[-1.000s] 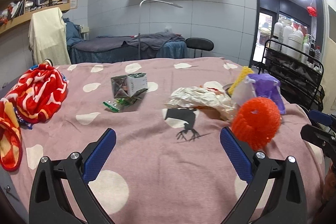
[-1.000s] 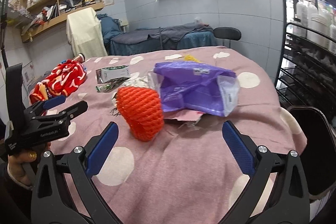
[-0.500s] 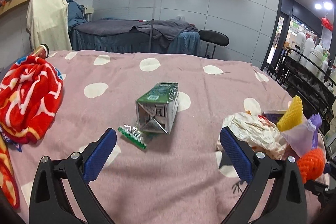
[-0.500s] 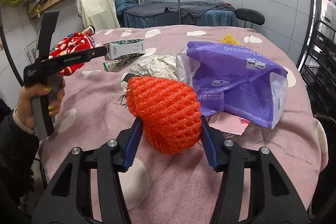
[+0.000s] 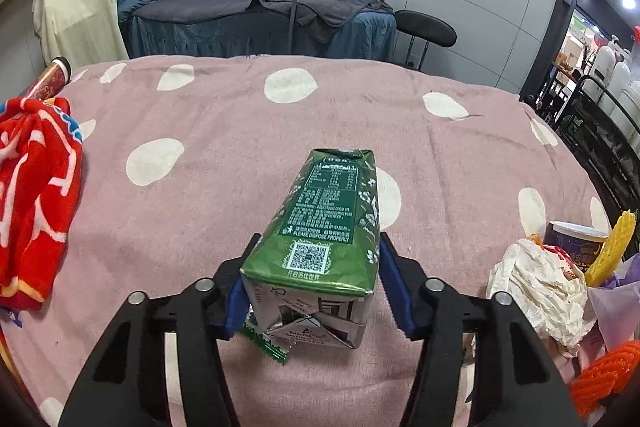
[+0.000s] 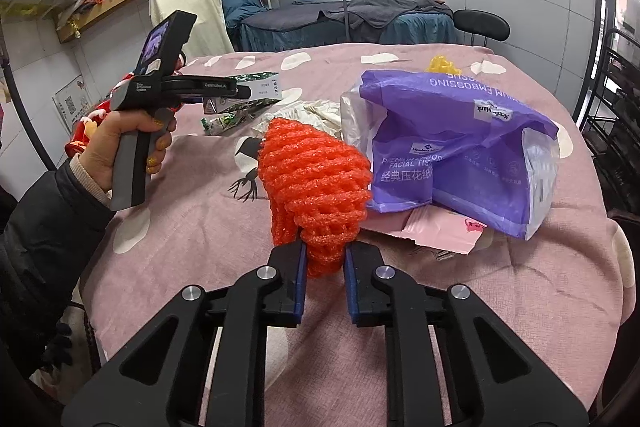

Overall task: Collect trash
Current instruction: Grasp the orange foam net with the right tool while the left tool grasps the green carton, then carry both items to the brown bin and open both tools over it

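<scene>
A green drink carton [image 5: 320, 227] lies on the pink dotted tablecloth [image 5: 180, 227] between the fingers of my left gripper [image 5: 318, 239]. Its jaws are closing, and the blue pads touch both sides of the carton. A small green wrapper [image 5: 266, 343] pokes out from under the carton's near end. In the right wrist view my right gripper [image 6: 324, 251] is closing, its pads squeezing the bottom of an orange foam net [image 6: 316, 179]. The same view shows a hand holding the left gripper [image 6: 240, 91] at the carton [image 6: 262, 99].
A purple tissue pack [image 6: 460, 147] lies right of the net with a pink wrapper [image 6: 432, 227] under it. Crumpled white paper [image 5: 536, 291], a yellow foam net [image 5: 612, 251] and a purple cup [image 5: 572, 239] sit at the right. A red cloth [image 5: 36, 187] lies far left.
My left gripper moved up to the carton and its jaws narrowed around it. My right gripper went from wide open to shut on the orange net.
</scene>
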